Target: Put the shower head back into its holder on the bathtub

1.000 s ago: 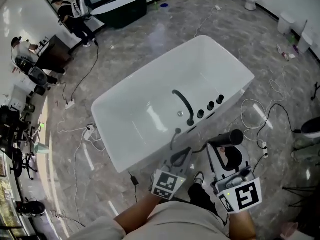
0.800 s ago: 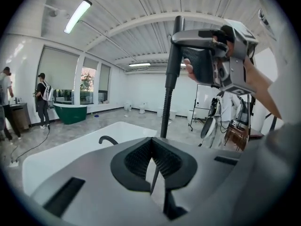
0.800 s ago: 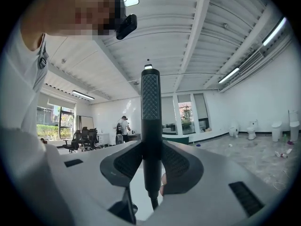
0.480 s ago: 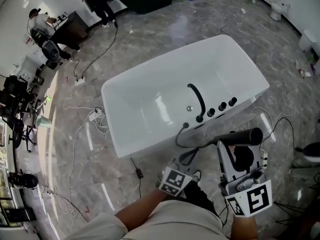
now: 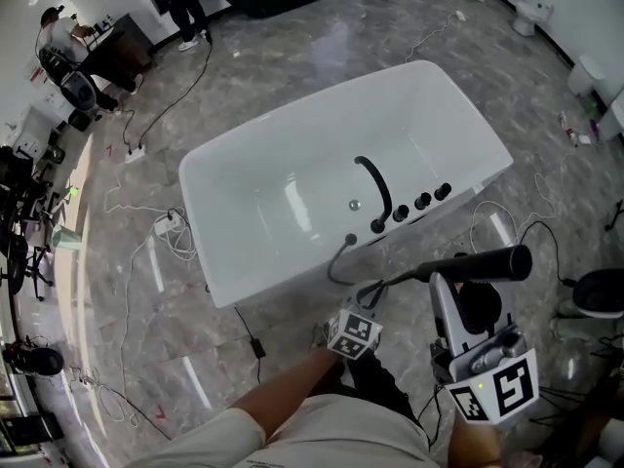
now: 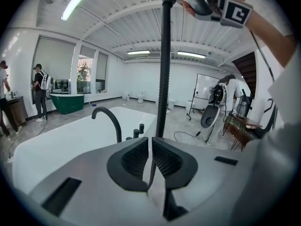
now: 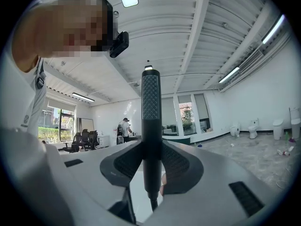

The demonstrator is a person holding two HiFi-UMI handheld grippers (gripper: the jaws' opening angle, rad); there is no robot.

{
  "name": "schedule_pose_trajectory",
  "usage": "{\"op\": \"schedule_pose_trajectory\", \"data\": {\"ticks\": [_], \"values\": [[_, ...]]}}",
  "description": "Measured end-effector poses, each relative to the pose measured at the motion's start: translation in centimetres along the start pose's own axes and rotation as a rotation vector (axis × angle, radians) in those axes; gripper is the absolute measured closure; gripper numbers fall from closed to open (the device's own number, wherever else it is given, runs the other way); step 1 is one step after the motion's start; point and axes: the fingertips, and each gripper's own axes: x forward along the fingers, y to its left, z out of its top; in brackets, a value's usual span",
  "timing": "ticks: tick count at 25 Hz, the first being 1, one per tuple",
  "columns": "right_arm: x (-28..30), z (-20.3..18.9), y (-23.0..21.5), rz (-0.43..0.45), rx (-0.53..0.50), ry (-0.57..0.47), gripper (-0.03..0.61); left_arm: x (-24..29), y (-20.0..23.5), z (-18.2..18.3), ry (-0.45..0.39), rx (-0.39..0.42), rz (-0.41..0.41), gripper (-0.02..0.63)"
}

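Near right: right claw is clamping the black shower head by its handle, the head lying across the claw tips, pointing right. Left claw, slightly farther and to the left, is showing pads pressed together, empty; the hose is passing just beyond its tips. Far: the white bathtub, its holder on the near rim, well apart from the shower head.

Bathtub mid-floor. Faucet on its near rim, knobs just right of it. Shower head outside the tub on the near side, hose hanging from it. Power strip on the floor left of the tub.
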Motion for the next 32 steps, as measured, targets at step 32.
{"op": "schedule_pose_trajectory", "data": {"ticks": [32], "values": [[-3.8,2.3,-8.0,-0.010,0.279,-0.086,0.453,13.0,-0.2,-12.6,0.265,0.155,-0.050,0.494]]}}
